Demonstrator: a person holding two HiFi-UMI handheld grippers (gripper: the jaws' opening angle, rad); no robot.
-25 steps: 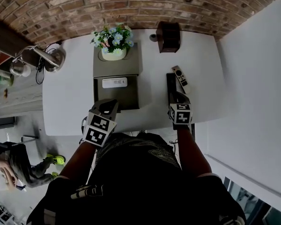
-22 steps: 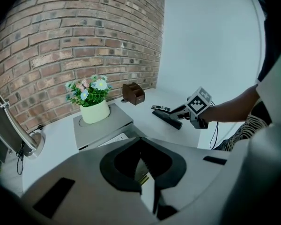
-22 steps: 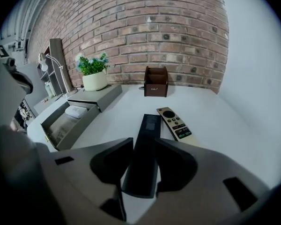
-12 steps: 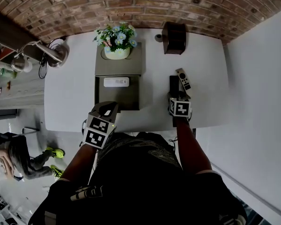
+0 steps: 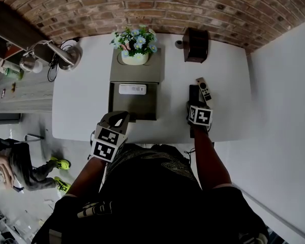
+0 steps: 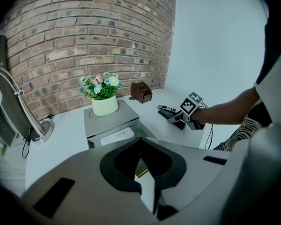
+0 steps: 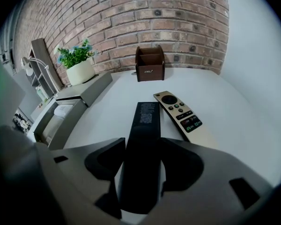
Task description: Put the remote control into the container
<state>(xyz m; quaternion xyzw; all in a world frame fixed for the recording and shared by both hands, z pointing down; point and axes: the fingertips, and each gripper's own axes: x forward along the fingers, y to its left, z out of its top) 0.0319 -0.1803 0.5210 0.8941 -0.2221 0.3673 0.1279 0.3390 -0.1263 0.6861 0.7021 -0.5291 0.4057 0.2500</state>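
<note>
Pickup stage: the right gripper's [image 7: 141,150] jaws have just been opening and straddle the black remote [image 7: 145,118] on the desk [image 5: 81,105], unclamped. The left gripper's [image 6: 141,165] jaws are together. Next, probably: clamp, carry to the container [image 5: 134,110].

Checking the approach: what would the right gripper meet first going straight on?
Probably the black remote, already between the right gripper's jaws, which have just been opening; the table lies right beneath it.
</note>
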